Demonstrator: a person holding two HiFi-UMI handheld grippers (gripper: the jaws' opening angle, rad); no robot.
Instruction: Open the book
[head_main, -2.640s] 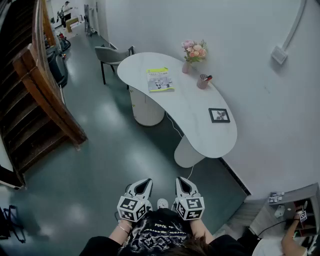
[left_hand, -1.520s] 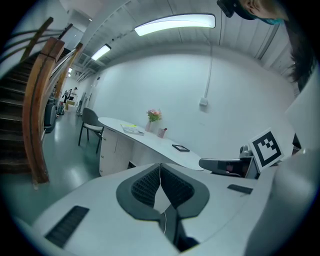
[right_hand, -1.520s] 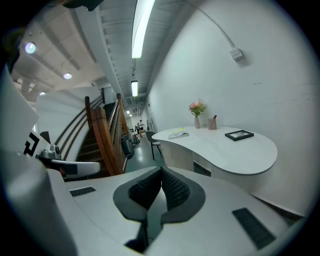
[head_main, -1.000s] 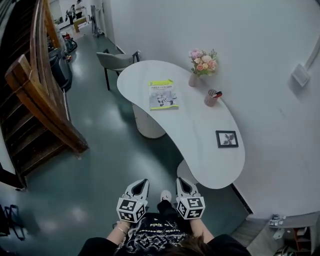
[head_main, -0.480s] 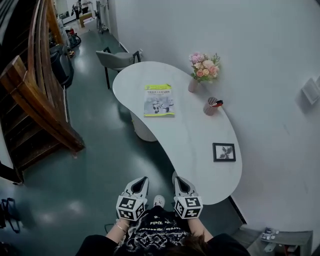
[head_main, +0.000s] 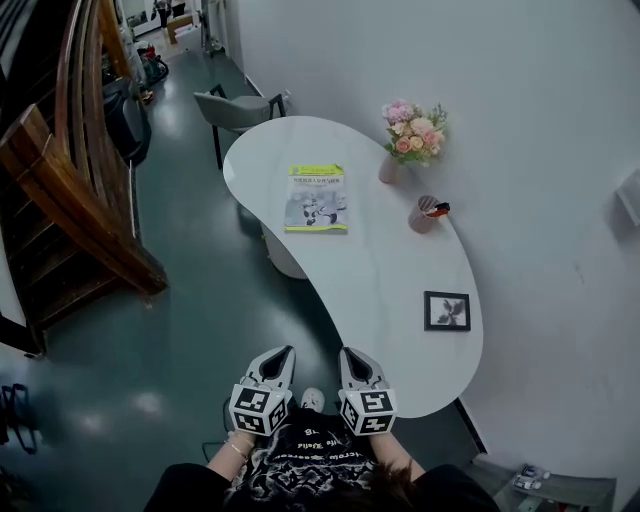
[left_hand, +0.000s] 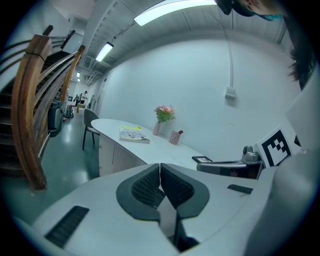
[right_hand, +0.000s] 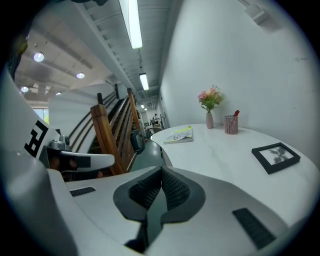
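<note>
Since the earlier frames, both of my grippers had been carried closer to the table (head_main: 390, 285), whose near end now lay just beside the right gripper (head_main: 348, 352). The left gripper (head_main: 283, 352) had its jaws pressed together with nothing between them. The right gripper was likewise closed and empty. Both were held low in front of my body, side by side, pointing along the table. The book (head_main: 316, 198) lay closed and cover up on the far end of the table, well apart from both grippers. A flower vase (head_main: 413, 135) and pen cup (head_main: 425, 214) stood on the table's wall side, and a picture frame (head_main: 446, 310) lay nearer my end. Judgement: the approach was under way, no contact had been made, and the opening had not begun.
</note>
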